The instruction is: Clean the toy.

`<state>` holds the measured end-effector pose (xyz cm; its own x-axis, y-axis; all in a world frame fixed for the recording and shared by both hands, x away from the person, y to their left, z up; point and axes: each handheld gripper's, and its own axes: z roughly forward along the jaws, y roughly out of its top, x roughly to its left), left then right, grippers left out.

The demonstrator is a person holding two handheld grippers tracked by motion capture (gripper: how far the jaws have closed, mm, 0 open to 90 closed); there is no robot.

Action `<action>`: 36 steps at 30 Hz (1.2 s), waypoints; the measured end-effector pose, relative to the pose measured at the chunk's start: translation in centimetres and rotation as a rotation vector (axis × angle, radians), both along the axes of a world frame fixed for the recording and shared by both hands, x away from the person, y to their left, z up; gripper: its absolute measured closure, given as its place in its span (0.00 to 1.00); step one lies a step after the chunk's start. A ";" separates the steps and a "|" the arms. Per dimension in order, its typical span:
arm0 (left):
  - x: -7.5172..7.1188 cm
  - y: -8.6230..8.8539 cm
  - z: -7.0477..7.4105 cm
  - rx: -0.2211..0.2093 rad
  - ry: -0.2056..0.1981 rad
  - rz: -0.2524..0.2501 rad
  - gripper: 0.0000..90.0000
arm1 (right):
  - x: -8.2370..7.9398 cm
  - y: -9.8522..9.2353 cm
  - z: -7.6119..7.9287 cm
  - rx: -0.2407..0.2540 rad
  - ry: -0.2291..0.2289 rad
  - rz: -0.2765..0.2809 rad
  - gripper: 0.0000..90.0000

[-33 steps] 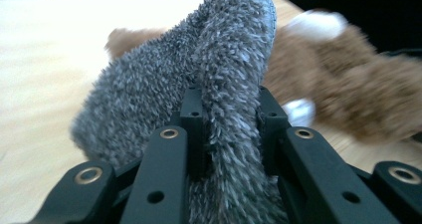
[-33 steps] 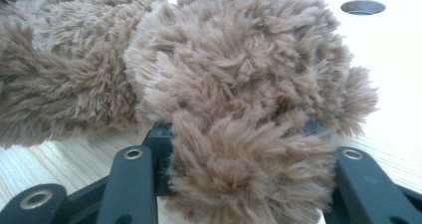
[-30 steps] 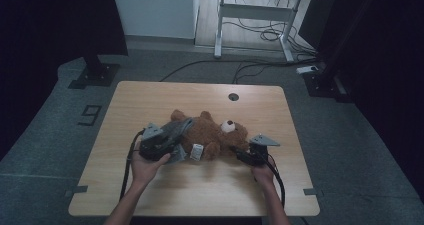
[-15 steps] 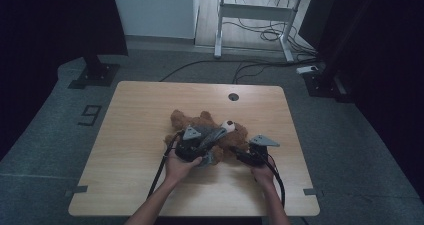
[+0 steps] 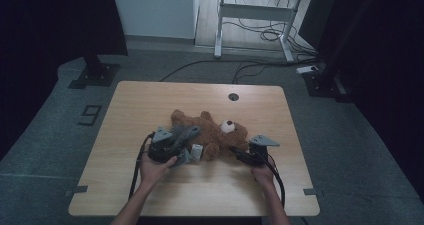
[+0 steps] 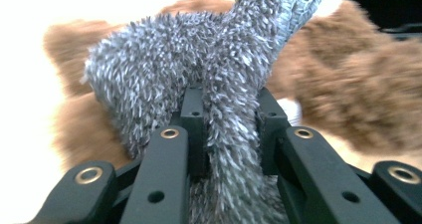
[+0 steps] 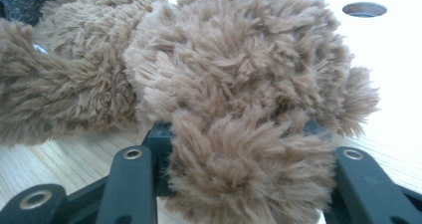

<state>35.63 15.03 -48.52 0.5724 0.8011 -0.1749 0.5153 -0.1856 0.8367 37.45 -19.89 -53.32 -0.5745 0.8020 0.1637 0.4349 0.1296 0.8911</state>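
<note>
One brown teddy bear lies mid-table, head toward your right. Your left gripper clamps grey fuzzy cloth between its jaws, cloth draped over bear's body. Your right gripper has jaws closed around brown fur limb at bear's head end. One round grommet hole in tabletop behind bear. White tag shows beside left gripper. Beyond table: one white desk frame, cables on floor, two dark stand bases.
</note>
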 end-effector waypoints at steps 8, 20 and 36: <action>0.3 4.6 -1.6 0.050 0.041 0.132 0.80 | 0.0 0.0 0.0 0.001 -0.001 0.001 0.56; -1.0 1.2 3.4 -0.023 -0.059 0.029 0.80 | 0.1 -0.1 -0.1 0.011 0.004 -0.004 0.56; 0.6 -13.4 5.1 0.023 -0.031 -0.238 0.80 | 0.1 -0.2 -0.1 0.011 0.004 0.000 0.56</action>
<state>36.25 1.65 -43.39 0.7501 0.6469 -0.1374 0.4291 -0.3181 0.8454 37.52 -20.04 -53.44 -0.5739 0.8001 0.1747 0.4382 0.1197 0.8909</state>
